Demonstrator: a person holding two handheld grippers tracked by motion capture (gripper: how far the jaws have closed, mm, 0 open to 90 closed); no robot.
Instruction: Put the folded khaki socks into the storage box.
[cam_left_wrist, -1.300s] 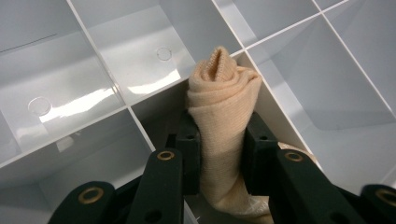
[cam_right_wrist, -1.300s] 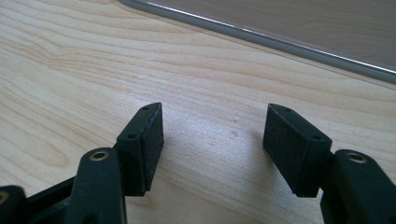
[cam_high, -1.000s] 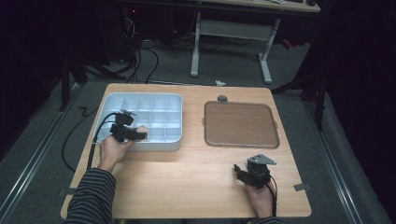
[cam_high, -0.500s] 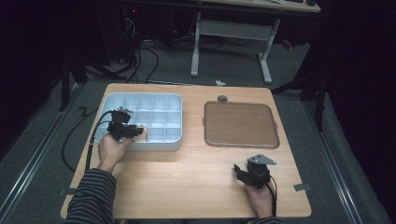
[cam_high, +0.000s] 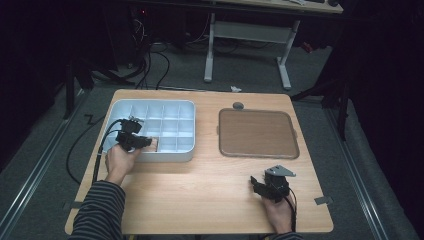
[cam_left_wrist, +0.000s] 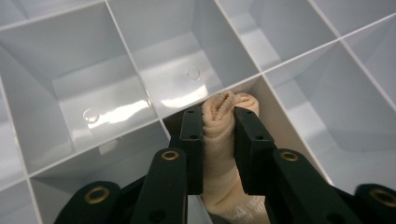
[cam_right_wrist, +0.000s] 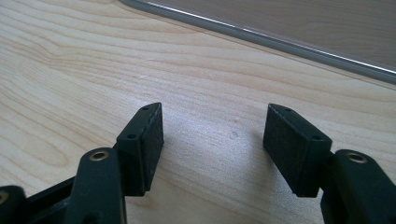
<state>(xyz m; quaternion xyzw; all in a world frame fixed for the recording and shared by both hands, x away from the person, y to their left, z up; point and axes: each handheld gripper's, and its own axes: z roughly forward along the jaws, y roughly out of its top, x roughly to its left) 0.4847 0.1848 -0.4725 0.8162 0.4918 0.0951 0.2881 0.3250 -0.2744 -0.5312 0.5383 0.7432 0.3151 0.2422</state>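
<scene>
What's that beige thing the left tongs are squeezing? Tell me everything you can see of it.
The beige thing looks like a soft folded cloth or rolled fabric, with a fine ribbed, knit-like weave and bunched folds at its top end. Faint printed lettering shows near its lower end, too blurred to read. The left tongs are shut on it, pressing its sides in. It hangs over a compartment near the front edge of the white divided tray, where the high view shows it as a small tan patch.

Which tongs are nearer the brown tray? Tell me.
Right. The right tongs rest on the table just in front of the brown tray; the left tongs are across the table, in the compartment box.
</scene>
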